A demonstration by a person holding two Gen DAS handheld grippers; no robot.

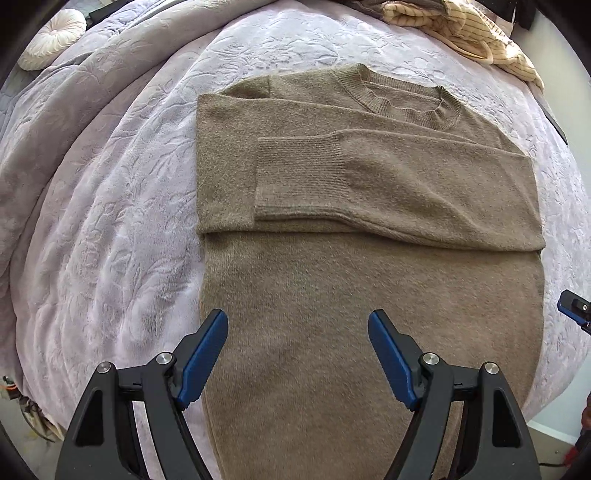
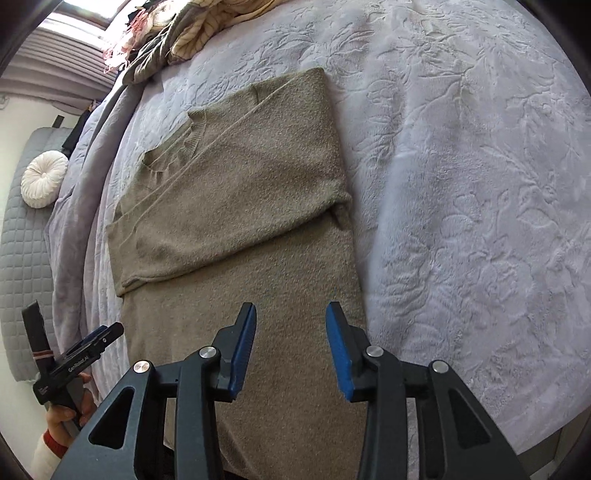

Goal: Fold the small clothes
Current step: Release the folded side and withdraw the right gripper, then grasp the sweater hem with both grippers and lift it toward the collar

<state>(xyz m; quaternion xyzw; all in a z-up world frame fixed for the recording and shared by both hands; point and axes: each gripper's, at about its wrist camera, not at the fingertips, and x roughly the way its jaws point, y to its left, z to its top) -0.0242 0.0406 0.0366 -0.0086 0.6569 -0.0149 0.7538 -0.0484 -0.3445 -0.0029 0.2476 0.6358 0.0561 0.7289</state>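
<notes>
A: Lying flat on the blanket [image 1: 122, 206] was the sweater [image 1: 362, 288], collar [image 1: 402, 99] at its far end and both sleeves folded across the chest, the upper cuff [image 1: 295, 177] ending short of the sweater's left edge.

B: Where were the grippers, relative to the sweater?

A: Both hovered over its near half. The left gripper [image 1: 297, 354] had its blue pads [image 1: 205, 356] spread wide, nothing between them, one pad above the sweater's left edge. The right gripper [image 2: 291, 347] was spread too, less widely, near the sweater's right edge, and held nothing.

B: Touching the knit?

A: I could not tell from either view.

B: Anything else around the sweater?

A: Beyond its collar lay a heap of clothes [image 1: 476, 33], cream and striped. Far off to the sweater's left, past the rumpled blanket, sat a round white cushion [image 1: 51, 38]. In the right view the left gripper's body showed beside the sweater's left edge, in a hand [image 2: 70, 410].
</notes>
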